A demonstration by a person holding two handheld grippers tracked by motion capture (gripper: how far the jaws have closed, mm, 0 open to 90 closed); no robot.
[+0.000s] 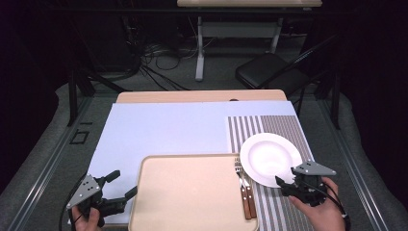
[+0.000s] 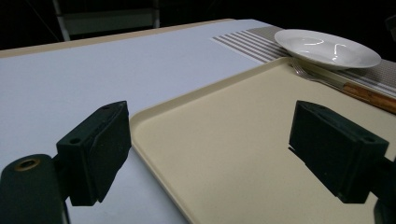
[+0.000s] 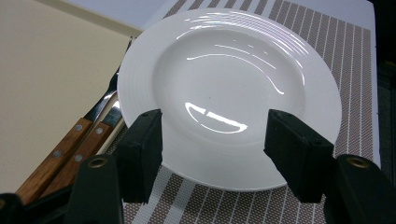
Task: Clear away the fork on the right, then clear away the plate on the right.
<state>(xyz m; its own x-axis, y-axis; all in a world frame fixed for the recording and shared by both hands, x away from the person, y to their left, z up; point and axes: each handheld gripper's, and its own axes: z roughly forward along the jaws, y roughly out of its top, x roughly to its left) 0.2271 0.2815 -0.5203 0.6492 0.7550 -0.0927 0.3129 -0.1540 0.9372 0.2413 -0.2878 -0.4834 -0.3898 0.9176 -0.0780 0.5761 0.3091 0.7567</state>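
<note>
From the high view, I had the right gripper [image 1: 288,184] parked at the near edge of the plate [image 1: 270,159], which sat on the striped mat [image 1: 284,127] just ahead of it. My left gripper [image 1: 118,185] hung wide open off the tray [image 1: 190,192], at its left edge, well apart from the plate. So the right hand was clearly the nearer one. The two forks [image 1: 244,190] lay along the tray's right rim, handles toward me, just beside the plate.

Left gripper view: jaws spread, nothing between them, the tray's [image 2: 243,140] corner under them, the plate [image 2: 327,49] far off across it.

Right gripper view gave me what the others didn't: the jaws stood open and empty over the plate's [image 3: 233,88] near rim, the plate straight ahead, and the wooden fork handles [image 3: 70,149] close by on the left. I judged that the next move was a short push forward onto that rim.
</note>
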